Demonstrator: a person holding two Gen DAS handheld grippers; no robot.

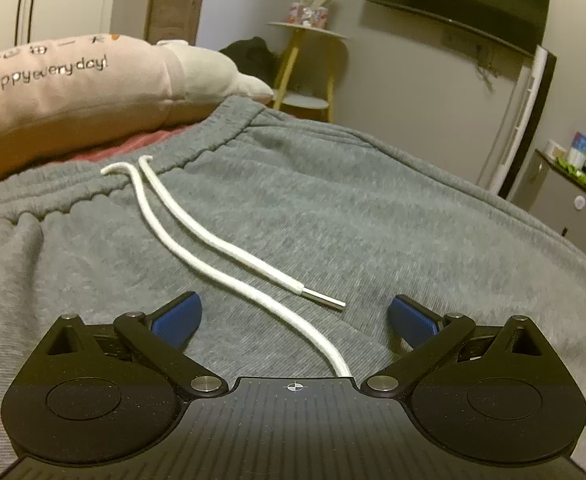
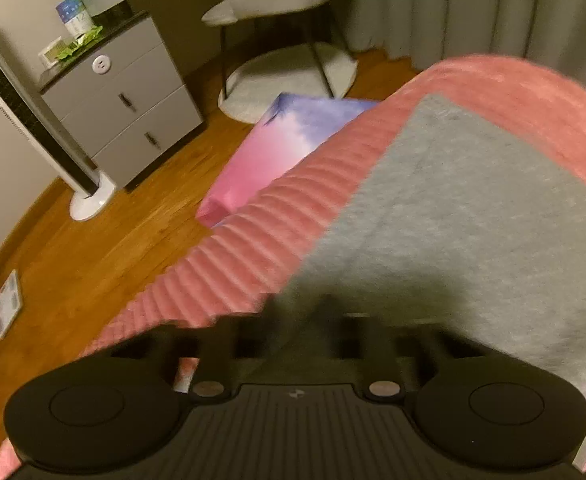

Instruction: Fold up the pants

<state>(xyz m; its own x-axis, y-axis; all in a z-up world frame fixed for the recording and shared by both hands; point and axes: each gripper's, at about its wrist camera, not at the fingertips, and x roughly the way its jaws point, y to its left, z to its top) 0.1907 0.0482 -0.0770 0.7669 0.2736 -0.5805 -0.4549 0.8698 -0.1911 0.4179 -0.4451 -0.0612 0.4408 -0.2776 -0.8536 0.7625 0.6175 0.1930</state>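
Grey sweatpants (image 1: 333, 216) lie spread on the bed, waistband (image 1: 197, 148) toward the pillows, with two white drawstrings (image 1: 229, 256) trailing over the front. My left gripper (image 1: 293, 318) hovers just above the fabric near the crotch, jaws wide open and empty, one drawstring passing between the blue pads (image 1: 179, 318). In the right wrist view a grey pant leg (image 2: 465, 216) stretches away over the pink bedspread (image 2: 277, 224). My right gripper (image 2: 297, 320) sits at the leg's left edge, fingers close together with grey fabric bunched between them; the view is blurred and dark there.
A pink pillow with lettering (image 1: 61, 80) and a white pillow (image 1: 209, 68) lie behind the waistband. The bed edge drops to a wood floor (image 2: 93, 240) with a pink-purple box (image 2: 277, 148), a drawer cabinet (image 2: 121, 100), a tower fan (image 2: 53, 136) and a chair (image 2: 281, 4).
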